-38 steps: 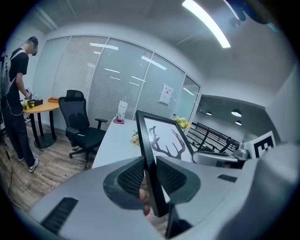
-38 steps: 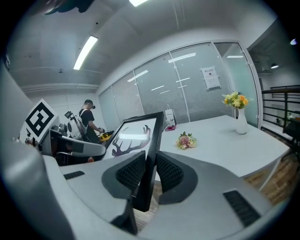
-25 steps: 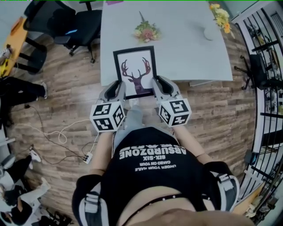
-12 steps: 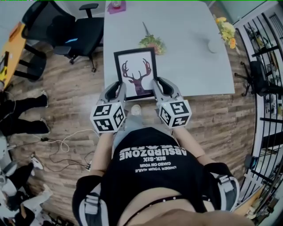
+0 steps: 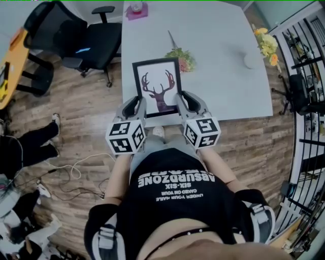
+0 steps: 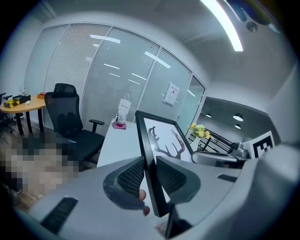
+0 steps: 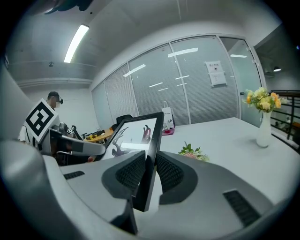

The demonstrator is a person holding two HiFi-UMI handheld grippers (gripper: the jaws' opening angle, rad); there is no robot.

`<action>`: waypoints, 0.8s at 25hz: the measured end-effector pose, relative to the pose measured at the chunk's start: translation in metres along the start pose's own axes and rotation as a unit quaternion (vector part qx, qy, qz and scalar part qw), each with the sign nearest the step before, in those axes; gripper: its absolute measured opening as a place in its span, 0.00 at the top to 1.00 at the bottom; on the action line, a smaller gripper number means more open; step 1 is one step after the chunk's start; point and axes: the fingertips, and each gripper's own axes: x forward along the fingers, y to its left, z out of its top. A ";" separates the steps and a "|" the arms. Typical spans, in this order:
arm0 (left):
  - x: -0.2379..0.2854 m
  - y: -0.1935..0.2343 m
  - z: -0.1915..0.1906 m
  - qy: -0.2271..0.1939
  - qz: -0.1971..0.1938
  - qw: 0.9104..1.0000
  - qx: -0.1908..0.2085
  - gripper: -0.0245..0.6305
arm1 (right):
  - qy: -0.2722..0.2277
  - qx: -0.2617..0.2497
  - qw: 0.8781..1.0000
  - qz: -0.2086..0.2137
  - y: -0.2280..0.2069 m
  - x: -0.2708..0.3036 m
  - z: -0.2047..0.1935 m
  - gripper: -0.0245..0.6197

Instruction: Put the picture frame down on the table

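A black picture frame [image 5: 158, 86] with a deer-head print is held above the near edge of the white table [image 5: 218, 76]. My left gripper [image 5: 138, 105] is shut on the frame's lower left edge [image 6: 149, 159], and my right gripper [image 5: 182, 101] is shut on its lower right edge [image 7: 150, 154]. In both gripper views the frame's black edge stands pinched between the ribbed pads [image 6: 132, 176], with the print facing up and inward. The frame tilts, its far end higher.
A small flower bunch [image 5: 182, 55] lies on the table just beyond the frame. A vase with yellow flowers [image 5: 266, 43] stands at the right edge, and a pink item [image 5: 137, 9] at the far end. Black office chairs [image 5: 86, 43] stand left of the table.
The view has shifted forward: the table and the flower bunch lie lower in the picture. Both grippers keep their hold on the frame, which sits slightly farther over the table.
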 end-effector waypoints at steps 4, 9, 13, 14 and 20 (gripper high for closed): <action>0.010 0.004 -0.002 0.010 0.000 1.000 -0.004 0.83 | 0.008 0.008 1.000 0.002 -0.006 0.009 -0.004 0.83; 0.020 0.006 -0.006 0.022 0.000 1.000 -0.009 0.83 | 0.019 0.011 1.000 0.002 -0.012 0.015 -0.010 0.83; 0.027 0.008 -0.012 0.031 0.001 0.999 -0.014 0.83 | 0.028 0.013 1.000 0.001 -0.018 0.022 -0.016 0.83; 0.029 0.010 -0.014 0.034 0.002 0.999 -0.015 0.82 | 0.031 0.013 0.999 0.002 -0.018 0.023 -0.018 0.83; 0.037 0.021 -0.026 0.053 0.011 0.998 -0.027 0.83 | 0.052 0.018 0.998 0.008 -0.019 0.036 -0.031 0.83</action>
